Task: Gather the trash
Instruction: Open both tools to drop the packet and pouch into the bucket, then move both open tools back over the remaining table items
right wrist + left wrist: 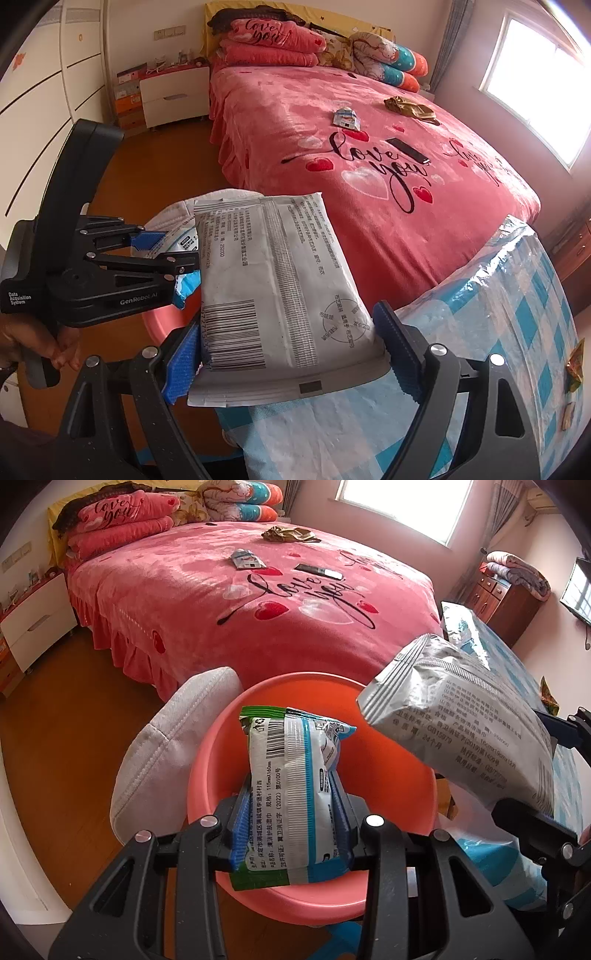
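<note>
Drop-off step: my left gripper [291, 834] clenches wipes packet [295, 786] over orange basin [388, 775]; right gripper [288, 354] grasps grey pouch [273, 280] beside basin. Next I release both into basin.

Bed [295, 122] fills the upper middle of both views, covered by a pink plush blanket printed with hearts and "love you" script. At its head, upper left of the frame: folded pink quilts [273, 44], with patterned pillows [388, 59] beside them to the right. Lying on the blanket, apart from one another: a crumpled gold wrapper [410, 107] nearest the window side, a small blue-and-white packet [346, 118] toward the middle, a dark flat wrapper [408, 150] nearer the foot.

Bench [517, 314] at lower right, under a blue-and-white checked plastic cover, carries two small wrappers [574, 365] at the right edge of the frame.

Wooden floor [155, 162] at left.
</note>
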The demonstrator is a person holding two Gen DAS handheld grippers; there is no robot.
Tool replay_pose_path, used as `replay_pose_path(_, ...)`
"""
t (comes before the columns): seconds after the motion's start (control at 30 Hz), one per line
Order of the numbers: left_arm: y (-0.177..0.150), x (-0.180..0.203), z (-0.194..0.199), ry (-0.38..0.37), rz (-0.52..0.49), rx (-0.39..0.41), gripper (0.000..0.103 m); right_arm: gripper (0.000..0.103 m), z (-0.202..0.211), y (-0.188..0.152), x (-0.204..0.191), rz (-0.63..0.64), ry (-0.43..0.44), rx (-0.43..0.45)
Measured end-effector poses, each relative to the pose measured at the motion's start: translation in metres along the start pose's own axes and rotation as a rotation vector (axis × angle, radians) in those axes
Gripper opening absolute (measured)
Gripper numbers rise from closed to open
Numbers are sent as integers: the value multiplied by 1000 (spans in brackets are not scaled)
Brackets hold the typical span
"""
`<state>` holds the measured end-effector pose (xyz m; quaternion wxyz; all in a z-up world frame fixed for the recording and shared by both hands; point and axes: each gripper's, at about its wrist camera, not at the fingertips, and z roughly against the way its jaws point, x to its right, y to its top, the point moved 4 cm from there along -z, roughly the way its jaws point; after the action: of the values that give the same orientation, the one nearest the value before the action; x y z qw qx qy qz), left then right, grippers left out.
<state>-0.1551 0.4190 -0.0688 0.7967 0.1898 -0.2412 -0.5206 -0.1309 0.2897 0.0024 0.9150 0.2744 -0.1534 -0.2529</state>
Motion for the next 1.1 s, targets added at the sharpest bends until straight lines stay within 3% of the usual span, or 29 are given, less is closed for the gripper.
replay_pose_path(0.1,-2,-2,-6,17,-1,-14,40,87,-7,-2,-2,3,1,-19)
replay_pose_path(0.17,-3,-4,-10,37,-2,-27,47,89,-9,-4,-1,-7,-1,-21)
replay_pose_path(0.23,-3,-8,-10,57,7,-26,66,89,-11,-6,1,-27,-13,-29)
replay_pose_path(0.4,-1,-14,-5,88,13,-11,77,89,0,-10,20,-124,0,-7)
replay_pose_path(0.67,0,-8,-2,97,-20,-6,78,89,22,-18,44,-192,-48,40)
replay_pose_path(1.1,2,19,6,94,-84,2,84,89,42,-36,60,-275,-55,76)
